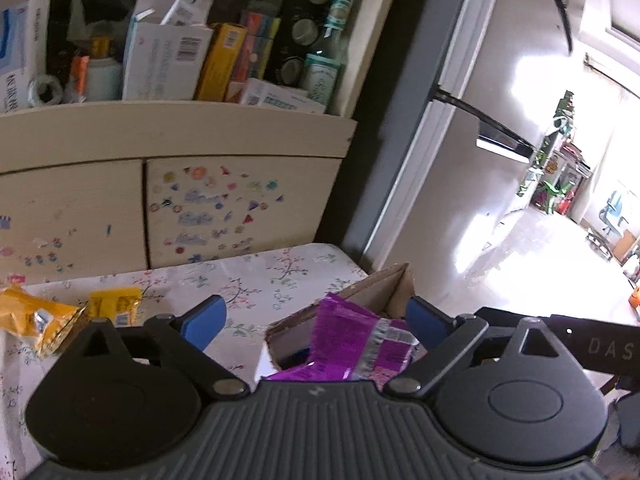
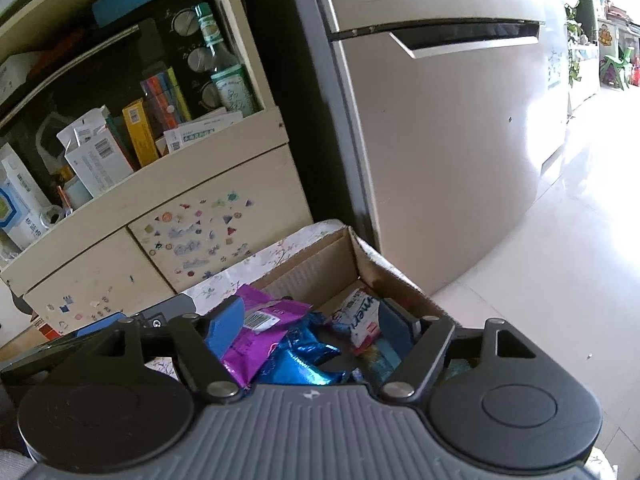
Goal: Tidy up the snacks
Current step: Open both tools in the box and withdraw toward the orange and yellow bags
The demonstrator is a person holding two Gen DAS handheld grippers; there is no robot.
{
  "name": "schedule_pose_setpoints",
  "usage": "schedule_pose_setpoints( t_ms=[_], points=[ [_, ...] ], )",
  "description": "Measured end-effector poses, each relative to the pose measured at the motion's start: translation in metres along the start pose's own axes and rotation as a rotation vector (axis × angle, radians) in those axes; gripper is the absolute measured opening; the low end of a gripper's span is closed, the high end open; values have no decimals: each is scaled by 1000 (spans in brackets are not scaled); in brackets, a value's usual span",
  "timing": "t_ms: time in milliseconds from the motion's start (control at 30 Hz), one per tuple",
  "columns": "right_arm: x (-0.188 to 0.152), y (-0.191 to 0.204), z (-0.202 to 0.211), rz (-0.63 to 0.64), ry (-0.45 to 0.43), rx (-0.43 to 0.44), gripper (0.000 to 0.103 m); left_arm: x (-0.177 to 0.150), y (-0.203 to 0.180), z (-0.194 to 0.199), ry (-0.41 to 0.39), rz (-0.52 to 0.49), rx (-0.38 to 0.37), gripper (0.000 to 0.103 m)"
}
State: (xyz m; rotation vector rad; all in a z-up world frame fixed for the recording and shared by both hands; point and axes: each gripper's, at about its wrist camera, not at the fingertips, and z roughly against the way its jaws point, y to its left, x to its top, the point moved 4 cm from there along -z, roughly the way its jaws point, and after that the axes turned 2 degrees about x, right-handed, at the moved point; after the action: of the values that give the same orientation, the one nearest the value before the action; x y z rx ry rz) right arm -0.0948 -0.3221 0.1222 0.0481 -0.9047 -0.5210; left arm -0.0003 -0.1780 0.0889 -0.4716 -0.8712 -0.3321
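A cardboard box point(image 2: 320, 268) sits at the right end of the floral-cloth table point(image 1: 256, 276); it also shows in the left wrist view point(image 1: 394, 290). It holds a purple snack packet point(image 2: 256, 338), a blue foil packet point(image 2: 300, 356) and a white and red packet point(image 2: 360, 320). The purple packet point(image 1: 352, 344) sticks up between the fingers of my left gripper point(image 1: 316, 320), which is open above it. My right gripper point(image 2: 312, 324) is open and empty over the box. Two yellow snack packets point(image 1: 36, 318) point(image 1: 114, 304) lie on the table to the left.
A cream cabinet point(image 1: 168, 132) behind the table has a shelf crowded with boxes and a bottle point(image 1: 326, 60). A refrigerator point(image 2: 452, 140) stands to the right of it. Shiny floor point(image 1: 532, 264) runs off to the right.
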Motion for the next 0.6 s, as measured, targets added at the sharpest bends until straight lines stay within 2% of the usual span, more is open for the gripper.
schedule_pose_setpoints(
  t_ms=[267, 600],
  points=[
    [-5, 12, -7, 10, 31, 35, 80, 12, 26, 9, -20, 75, 35, 96],
    [-14, 54, -12, 118, 29, 160, 81, 30, 94, 31, -31, 150, 210, 97]
  ],
)
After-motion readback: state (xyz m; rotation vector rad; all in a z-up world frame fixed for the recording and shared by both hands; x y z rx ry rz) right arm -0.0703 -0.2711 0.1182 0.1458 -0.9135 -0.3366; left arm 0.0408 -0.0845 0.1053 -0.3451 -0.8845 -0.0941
